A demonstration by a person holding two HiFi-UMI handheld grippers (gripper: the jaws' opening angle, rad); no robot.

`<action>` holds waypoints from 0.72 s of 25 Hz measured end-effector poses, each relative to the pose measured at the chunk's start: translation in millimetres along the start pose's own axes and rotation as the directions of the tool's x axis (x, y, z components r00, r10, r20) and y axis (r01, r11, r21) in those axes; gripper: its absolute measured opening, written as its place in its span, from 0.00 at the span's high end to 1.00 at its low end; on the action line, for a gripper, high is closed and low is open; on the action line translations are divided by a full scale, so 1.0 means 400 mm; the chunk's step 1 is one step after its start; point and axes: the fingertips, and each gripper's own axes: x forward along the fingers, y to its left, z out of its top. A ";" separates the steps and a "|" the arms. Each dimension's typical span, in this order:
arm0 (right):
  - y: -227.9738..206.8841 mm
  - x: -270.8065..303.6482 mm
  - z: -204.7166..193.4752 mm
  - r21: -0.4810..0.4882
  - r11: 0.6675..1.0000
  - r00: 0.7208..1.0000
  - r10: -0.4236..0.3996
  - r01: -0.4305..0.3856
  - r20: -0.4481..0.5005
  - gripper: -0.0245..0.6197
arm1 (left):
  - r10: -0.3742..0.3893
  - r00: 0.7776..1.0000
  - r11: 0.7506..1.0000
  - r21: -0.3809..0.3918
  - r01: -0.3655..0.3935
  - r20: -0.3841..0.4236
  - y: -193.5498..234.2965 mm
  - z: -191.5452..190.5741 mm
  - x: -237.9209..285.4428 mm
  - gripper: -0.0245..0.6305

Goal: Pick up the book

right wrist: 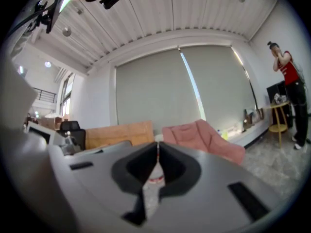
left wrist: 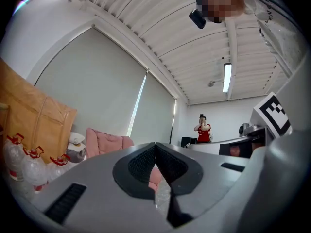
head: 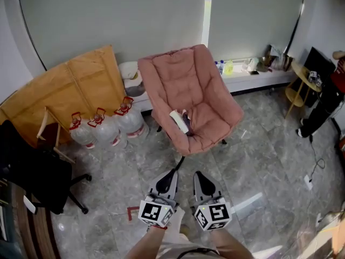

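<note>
Left claw [head: 175, 172] and right claw [head: 197, 175] both pressed together, empty, grey tiled floor [head: 259, 161], book [head: 179, 121] on pink chair [head: 183, 80]

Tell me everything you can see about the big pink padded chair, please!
The big pink padded chair looks soft, like quilted fabric, with a tall wide back and a deep seat that curls up at the sides. It stands upright on thin dark legs on the grey tiled floor, near the low white ledge. A white book lies on its seat, with something small and dark beside it.
</note>
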 end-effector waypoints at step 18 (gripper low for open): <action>-0.071 0.349 0.026 -0.015 1.000 0.999 0.002 -0.003 -0.045 0.94 | -0.021 0.999 1.000 -0.005 0.021 -0.038 0.235 -0.018 0.279 0.94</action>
